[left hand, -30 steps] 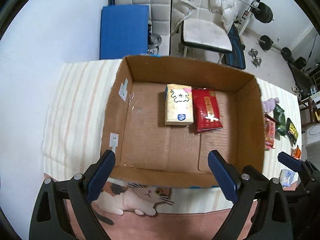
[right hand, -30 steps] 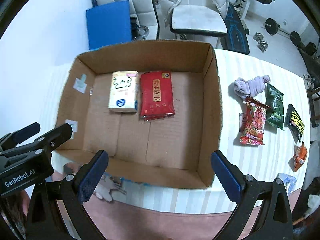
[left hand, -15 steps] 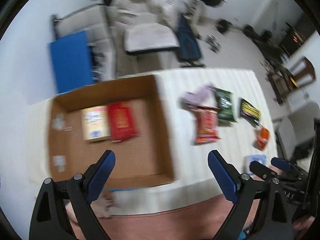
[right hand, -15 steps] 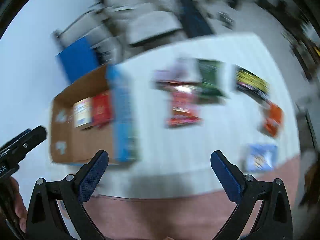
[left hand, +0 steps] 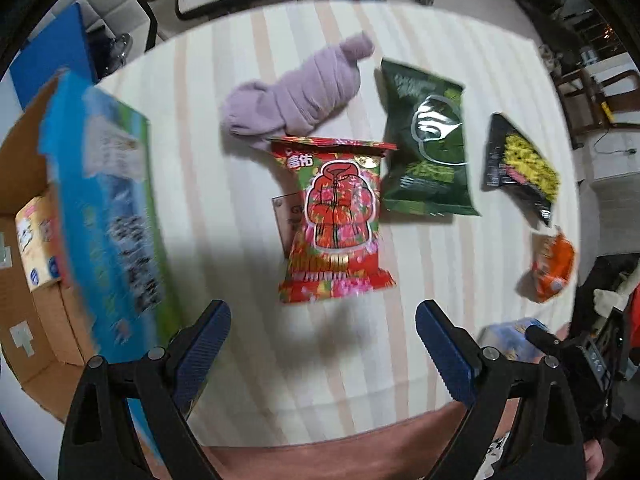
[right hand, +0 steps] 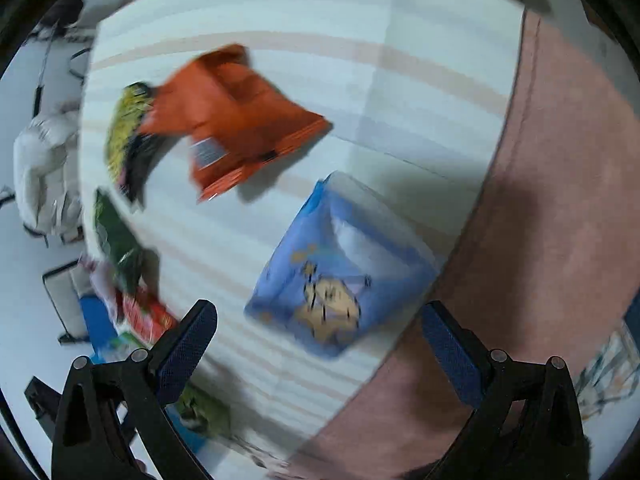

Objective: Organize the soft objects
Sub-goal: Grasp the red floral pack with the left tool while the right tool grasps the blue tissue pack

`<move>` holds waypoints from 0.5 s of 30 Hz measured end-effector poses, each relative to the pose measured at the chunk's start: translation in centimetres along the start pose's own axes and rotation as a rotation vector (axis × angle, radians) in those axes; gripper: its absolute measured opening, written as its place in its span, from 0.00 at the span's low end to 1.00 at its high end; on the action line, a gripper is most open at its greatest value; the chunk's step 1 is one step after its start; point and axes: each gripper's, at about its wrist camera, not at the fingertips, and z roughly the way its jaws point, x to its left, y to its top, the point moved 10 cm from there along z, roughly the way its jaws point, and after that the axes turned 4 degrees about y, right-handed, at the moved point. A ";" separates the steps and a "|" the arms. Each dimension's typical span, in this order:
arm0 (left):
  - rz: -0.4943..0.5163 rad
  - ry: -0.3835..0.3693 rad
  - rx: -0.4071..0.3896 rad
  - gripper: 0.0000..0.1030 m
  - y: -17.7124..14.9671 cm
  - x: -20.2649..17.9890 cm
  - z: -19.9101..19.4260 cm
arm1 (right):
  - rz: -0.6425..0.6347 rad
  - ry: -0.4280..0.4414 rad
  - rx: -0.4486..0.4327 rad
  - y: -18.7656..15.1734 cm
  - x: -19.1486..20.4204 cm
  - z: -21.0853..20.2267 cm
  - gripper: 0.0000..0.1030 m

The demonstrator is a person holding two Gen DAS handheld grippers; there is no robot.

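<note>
Left wrist view: left gripper (left hand: 322,334) wide open and empty above the red bag (left hand: 334,220) at centre; two packs lie in the box (left hand: 24,184) at left. Right gripper (right hand: 318,338), also open and empty, frames the blue pack (right hand: 340,268); six items remain out

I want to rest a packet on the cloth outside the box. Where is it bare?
Bare striped cloth lies between the cardboard box and the red snack bag, and along the near edge below that bag. Crowded: lilac cloth, green bag, black-yellow bag.
</note>
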 end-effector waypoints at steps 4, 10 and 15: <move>0.007 0.025 0.047 0.92 1.3 -0.2 2.5 | 0.041 -0.015 0.019 0.5 -0.2 2.7 0.97; 0.019 0.017 0.094 0.92 2.9 -1.0 5.1 | -0.254 -0.252 0.078 -0.9 1.2 3.7 0.78; 0.094 0.029 0.098 0.91 2.7 -2.7 6.6 | -0.645 -0.512 0.054 -2.0 3.4 4.1 0.68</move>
